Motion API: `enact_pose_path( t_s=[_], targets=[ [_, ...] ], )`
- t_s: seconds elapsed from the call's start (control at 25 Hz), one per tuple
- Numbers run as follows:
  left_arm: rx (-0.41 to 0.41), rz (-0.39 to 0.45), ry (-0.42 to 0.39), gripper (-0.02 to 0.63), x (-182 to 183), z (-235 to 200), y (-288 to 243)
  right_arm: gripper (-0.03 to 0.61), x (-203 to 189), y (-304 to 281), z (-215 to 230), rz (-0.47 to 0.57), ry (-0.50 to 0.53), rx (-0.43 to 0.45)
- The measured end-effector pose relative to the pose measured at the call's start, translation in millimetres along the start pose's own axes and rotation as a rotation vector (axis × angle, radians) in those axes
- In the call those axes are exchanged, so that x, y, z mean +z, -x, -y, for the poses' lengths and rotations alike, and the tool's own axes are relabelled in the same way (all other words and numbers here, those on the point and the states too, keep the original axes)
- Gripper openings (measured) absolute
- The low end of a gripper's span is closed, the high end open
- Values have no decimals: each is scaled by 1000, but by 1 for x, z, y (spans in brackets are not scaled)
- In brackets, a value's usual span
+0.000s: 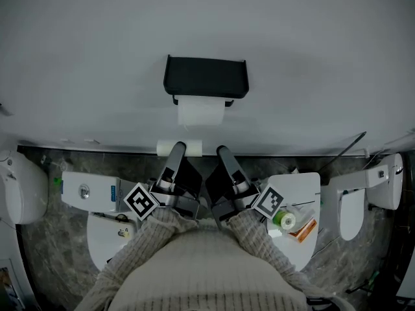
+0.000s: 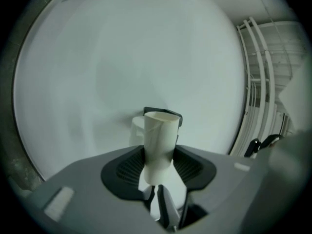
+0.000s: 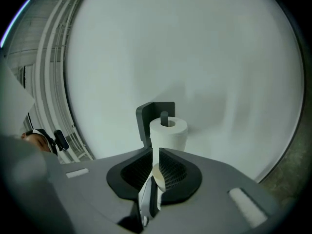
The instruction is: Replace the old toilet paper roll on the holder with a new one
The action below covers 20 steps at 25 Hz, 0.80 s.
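Sleeves (image 1: pixel 159 229) of knitted wool reach forward from the person's body, each ending in a pair of tongs aimed at the wall (image 1: pixel 311 50) and tipped slightly upward. The left tongs (image 1: pixel 176 151) are clamped on one end of a bare cardboard tube (image 2: pixel 160 133), pinching it narrower where the pads bite. This looks like the spent core, held short of the holder so that it stays out of the way. The right tongs (image 3: pixel 155 173) stand with their jaws together and nothing I can make out between them, which suggests that hand has nothing to carry. Further off, the black holder (image 1: pixel 205 76) is fixed to the wall. A full white roll (image 1: pixel 201 112) sits on its spindle just beneath the shelf, its sheet hanging down the front. Judged from that, the swap is all but done, and the tube only needs throwing away.
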<state>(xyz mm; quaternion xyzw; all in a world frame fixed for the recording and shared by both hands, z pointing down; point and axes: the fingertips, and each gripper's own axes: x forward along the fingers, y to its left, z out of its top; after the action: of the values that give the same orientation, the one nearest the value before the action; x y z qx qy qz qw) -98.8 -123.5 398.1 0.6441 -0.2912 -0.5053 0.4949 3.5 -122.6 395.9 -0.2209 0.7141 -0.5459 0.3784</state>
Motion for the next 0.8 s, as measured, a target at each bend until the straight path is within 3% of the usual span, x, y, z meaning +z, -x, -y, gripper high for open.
enact_pose_path(
  t_s=[0.12,0.64,0.8],
  targets=[
    [-13,-14,-12,170,-2,3,-1,3,1,3,1,6,-2,-7],
    [-24,-42,-23,170,-9,9,3,0,-4,5,-6,-19,69,-20],
    [-14,-52,-26,170,-9,6,2,0,-4,4,0,-21,77,-63]
  ],
)
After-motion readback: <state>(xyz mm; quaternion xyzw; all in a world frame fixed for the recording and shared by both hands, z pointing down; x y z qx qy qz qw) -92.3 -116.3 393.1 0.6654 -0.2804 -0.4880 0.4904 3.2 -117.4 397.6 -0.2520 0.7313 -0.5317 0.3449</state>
